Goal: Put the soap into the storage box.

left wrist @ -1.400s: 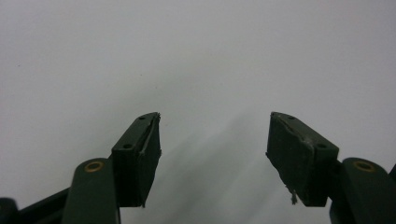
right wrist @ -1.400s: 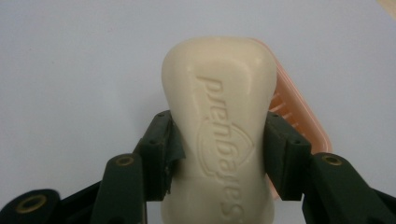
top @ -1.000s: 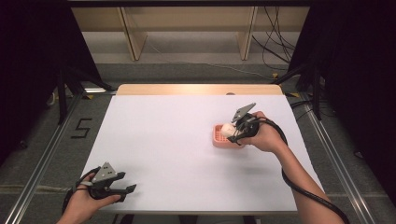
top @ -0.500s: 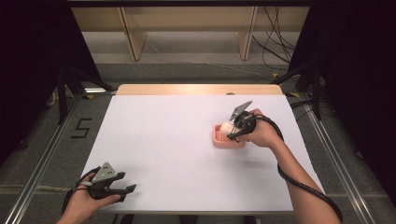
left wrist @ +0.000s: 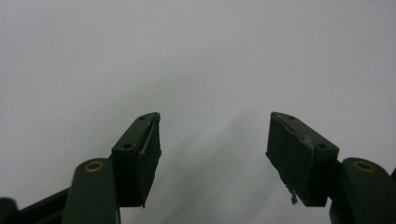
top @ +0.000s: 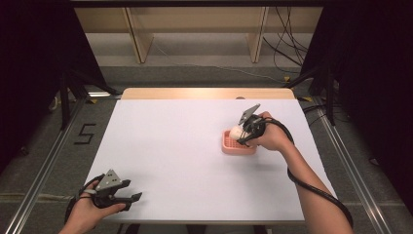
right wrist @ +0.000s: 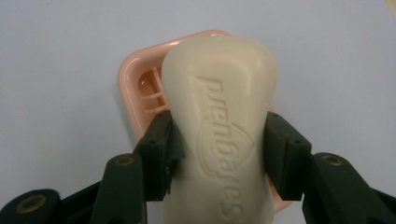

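One bar of soap (right wrist: 219,135) takes centre stage, cream-coloured with raised lettering, pinched by its long sides between the fingers (right wrist: 159,156) of the right gripper (top: 246,131). It hangs directly over a pink soap dish (right wrist: 140,93) with a slatted floor, and whether the bar touches the dish yet, I cannot tell. The dish sits on the right half of the white desk (top: 170,146), towards the far side. My read: the soap is either going into the dish or coming out of it. Done well, that means keeping the bar level and lined up with the dish's long axis, holding the squeeze gentle because soap is slick, and moving straight up or down so the light dish doesn't skid. Over at the near left corner, the left gripper (top: 114,192) rests low, fingers (left wrist: 137,156) spread wide, holding nothing.
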The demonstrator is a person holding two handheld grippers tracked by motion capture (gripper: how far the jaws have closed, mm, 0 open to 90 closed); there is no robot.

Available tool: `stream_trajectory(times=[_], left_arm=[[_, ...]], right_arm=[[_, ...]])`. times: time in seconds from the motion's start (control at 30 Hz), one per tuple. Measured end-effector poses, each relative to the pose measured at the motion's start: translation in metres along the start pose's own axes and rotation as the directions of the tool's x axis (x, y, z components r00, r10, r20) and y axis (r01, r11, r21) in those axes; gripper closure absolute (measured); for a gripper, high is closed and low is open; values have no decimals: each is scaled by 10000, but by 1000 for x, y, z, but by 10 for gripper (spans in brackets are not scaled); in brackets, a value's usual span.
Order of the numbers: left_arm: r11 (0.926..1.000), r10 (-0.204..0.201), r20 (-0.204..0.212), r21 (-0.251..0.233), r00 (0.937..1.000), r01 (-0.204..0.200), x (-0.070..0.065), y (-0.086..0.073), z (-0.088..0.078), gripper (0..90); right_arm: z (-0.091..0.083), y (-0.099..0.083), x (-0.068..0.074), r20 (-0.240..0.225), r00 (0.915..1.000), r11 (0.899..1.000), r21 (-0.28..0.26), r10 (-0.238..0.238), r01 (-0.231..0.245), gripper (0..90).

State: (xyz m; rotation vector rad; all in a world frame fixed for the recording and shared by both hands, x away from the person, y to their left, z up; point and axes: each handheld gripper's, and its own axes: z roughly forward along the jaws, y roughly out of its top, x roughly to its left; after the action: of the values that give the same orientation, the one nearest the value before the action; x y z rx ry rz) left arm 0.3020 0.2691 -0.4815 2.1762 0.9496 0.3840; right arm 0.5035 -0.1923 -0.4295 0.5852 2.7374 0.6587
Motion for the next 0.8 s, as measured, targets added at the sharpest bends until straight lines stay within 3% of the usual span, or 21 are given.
stream_trajectory(times=[0.17, 0.43, 0.47, 0.6, 0.7, 0.8], left_arm=[[10000, 8, 2, 2, 10000, -8, 0, 0, 0, 345], [10000, 13, -24, 21, 10000, -13, 0, 0, -1, 345], [9994, 332, -39, 19, 9994, -332, 2, 0, -1, 345], [9995, -105, -35, -294, 9999, 104, 0, 0, 1, 345], [9995, -107, -36, -297, 9999, 105, 0, 0, 1, 345], [9994, -133, -42, -305, 9999, 131, -1, 0, 1, 345]], right_arm=[[3, 0, -1, -34, 10000, 9999, 87, -85, 86, 502], [7, -1, -1, -48, 9997, 9996, 185, 219, -218, 501], [7, -1, -2, -2, 10000, 9998, 171, 51, -51, 501], [8, -2, -2, -6, 9996, 9993, 251, 292, -291, 501], [9, -3, -2, -54, 9997, 9993, 287, 222, -221, 499], [10, -3, -2, -1, 9984, 9981, 213, 572, -572, 469]])
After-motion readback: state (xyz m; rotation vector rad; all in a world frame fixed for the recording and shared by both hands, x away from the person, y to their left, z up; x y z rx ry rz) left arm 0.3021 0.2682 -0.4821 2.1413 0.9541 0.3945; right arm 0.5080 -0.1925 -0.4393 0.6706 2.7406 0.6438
